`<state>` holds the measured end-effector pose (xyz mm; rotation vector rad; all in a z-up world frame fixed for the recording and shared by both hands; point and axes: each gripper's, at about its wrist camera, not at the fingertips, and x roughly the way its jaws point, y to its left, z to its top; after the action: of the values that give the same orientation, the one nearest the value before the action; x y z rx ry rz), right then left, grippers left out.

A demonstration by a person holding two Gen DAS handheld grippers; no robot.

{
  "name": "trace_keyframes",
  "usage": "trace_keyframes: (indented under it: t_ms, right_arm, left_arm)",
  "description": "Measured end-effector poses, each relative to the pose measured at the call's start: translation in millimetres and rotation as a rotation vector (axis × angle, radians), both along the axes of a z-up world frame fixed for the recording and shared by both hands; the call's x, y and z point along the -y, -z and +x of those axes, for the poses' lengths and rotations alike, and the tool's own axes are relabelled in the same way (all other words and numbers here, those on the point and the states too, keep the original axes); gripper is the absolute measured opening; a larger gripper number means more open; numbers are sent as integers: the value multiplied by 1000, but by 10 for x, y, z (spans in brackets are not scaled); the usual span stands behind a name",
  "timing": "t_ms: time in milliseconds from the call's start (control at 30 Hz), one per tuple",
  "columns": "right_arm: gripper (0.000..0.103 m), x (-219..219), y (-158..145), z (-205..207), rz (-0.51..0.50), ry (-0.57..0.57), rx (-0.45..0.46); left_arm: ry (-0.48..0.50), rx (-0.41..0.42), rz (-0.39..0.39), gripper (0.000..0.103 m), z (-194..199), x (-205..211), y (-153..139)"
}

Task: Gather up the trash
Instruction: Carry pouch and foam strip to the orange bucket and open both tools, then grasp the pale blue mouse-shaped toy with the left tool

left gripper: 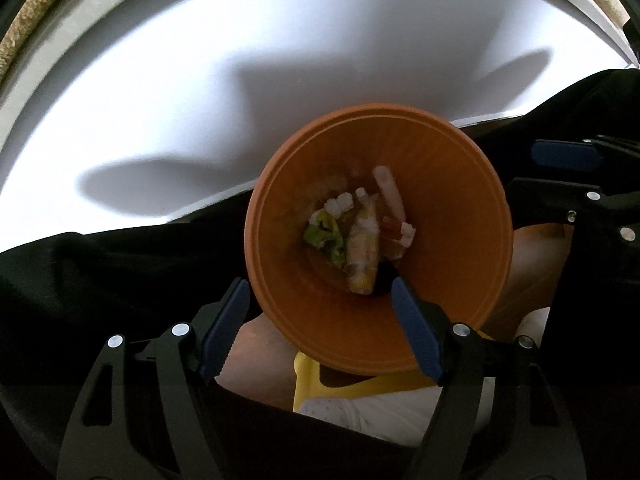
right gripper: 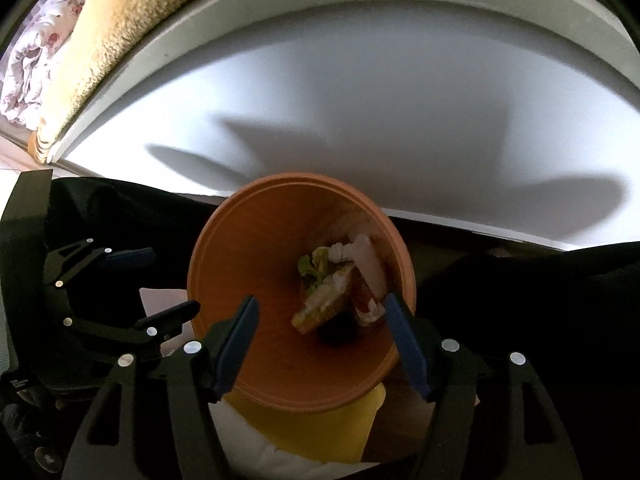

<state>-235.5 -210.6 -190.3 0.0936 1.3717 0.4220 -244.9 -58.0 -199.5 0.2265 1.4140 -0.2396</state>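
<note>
White desk [left gripper: 280, 92], smooth and bare, brightly lit, fills the far half of both views; soft grey shadows of the tools fall across it. Far rim of the desk is a pale grey edge band. Beyond it, far left: a tan, nubbly textile strip [right gripper: 116, 40], and past that a crumpled floral fabric [right gripper: 32, 60].

Black cloth or bag [left gripper: 100, 272] drapes along the near edge of the desk, spanning left to right.

Orange cup [left gripper: 376, 240], a tapered paper kind, sits over the black material at the near edge of the desk, mouth facing up. Inside, at the bottom: trash [left gripper: 360, 232], being white crumpled scraps, a green-yellow wrapper and pinkish pieces.

Yellow item [right gripper: 320, 428] lies beneath the cup on the near side, with white material beside it; nature unclear.

Left tool [left gripper: 316, 328]: blue-padded fingers spread apart, straddling the cup's near rim, gripping nothing.

Right tool [right gripper: 320, 340]: fingers likewise spread over the cup mouth, empty.
</note>
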Motion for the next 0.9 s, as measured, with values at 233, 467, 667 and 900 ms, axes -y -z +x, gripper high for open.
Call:
trace_keyframes:
  t_ms: [233,467,667,900]
  right_arm:
    - [65,139,-302,-28,12,16,85]
    - [69,537,-864,-129,70,81,217]
    - [75,1073,-1327,-132,81,221,375]
    - [76,1682,-1467,-94,67,384,461]
  left_arm:
    - [-15,47,-40,72,-89,-140,-219]
    - [79,228,-66,72,-161,-36,-1027]
    - [156,390,-136,87,70,260,-1688]
    - [160,518,-207,87,791,1034,-2049]
